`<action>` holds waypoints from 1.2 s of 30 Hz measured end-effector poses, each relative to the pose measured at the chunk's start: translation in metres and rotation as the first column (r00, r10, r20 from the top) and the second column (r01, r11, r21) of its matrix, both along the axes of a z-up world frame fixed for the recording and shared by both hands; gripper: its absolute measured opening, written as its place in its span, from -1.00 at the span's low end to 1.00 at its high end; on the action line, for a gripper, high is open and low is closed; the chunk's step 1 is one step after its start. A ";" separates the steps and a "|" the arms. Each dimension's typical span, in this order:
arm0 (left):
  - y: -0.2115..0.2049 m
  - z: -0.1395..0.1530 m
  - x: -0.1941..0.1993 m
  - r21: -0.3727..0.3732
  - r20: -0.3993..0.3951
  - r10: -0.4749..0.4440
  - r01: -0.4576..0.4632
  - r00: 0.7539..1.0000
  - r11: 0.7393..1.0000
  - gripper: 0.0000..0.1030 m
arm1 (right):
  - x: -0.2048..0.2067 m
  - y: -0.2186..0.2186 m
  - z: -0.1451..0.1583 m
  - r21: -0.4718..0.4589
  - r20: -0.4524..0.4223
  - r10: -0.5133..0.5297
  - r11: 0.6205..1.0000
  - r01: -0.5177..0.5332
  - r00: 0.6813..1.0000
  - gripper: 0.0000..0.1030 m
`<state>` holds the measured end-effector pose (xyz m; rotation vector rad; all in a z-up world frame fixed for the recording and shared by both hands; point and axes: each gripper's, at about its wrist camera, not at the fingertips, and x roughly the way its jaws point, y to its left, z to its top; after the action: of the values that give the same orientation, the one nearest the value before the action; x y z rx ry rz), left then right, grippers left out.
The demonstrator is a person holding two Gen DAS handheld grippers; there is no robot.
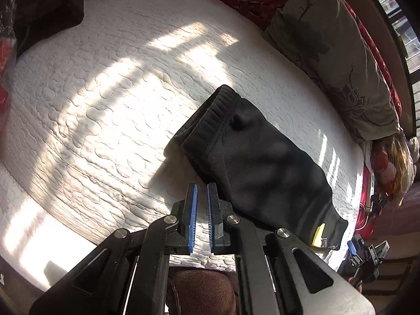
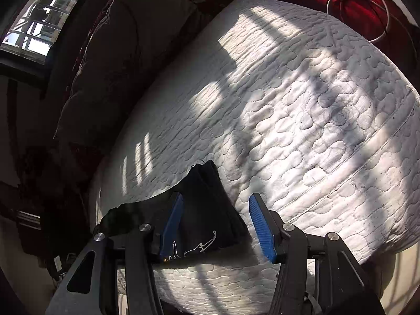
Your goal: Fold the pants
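Observation:
The black pants point(image 1: 260, 162) lie folded into a compact stack on the white quilted mattress point(image 1: 105, 99), waistband at the far end and a yellow tag near the close end. My left gripper point(image 1: 201, 191) is nearly shut and empty, just left of the pants' near edge. In the right wrist view the pants point(image 2: 204, 210) show white embroidery. My right gripper point(image 2: 215, 202) is open and holds nothing, hovering over the pants' end, with the left finger above the cloth. It also shows in the left wrist view point(image 1: 367, 260) at the lower right.
A grey floral pillow point(image 1: 330, 60) lies along the bed's far right side, also in the right wrist view point(image 2: 126, 60). Dark clothing point(image 1: 42, 2) sits at the top left. A red cover with a white cable point(image 2: 359, 8) lies beyond the mattress. A window point(image 2: 44, 23) stands at the left.

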<state>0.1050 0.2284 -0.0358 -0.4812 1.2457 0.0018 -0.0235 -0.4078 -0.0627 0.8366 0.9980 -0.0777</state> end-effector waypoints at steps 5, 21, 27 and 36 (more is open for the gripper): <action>0.009 0.006 0.065 0.017 -0.013 -0.060 0.060 0.998 0.998 -0.24 | 0.030 0.021 -0.004 -0.016 -0.024 0.051 0.999 -0.052 0.998 0.09; -0.032 -0.039 0.155 -0.037 -0.145 -0.304 0.302 0.941 0.953 -0.12 | 0.143 0.170 -0.001 -0.085 0.020 0.489 0.870 -0.486 0.872 0.15; -0.033 -0.041 0.145 -0.068 -0.127 -0.345 0.339 0.930 0.938 -0.12 | 0.180 0.231 -0.020 -0.111 -0.062 0.628 0.768 -0.631 0.776 -0.34; -0.042 -0.049 0.150 -0.075 -0.140 -0.360 0.353 0.922 0.933 -0.09 | 0.171 0.235 -0.023 -0.045 -0.051 0.684 0.726 -0.686 0.728 -0.34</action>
<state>0.2552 0.1864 -0.0849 -0.2928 1.4724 -0.3076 0.1477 -0.1731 -0.0857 0.3613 1.2776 0.5221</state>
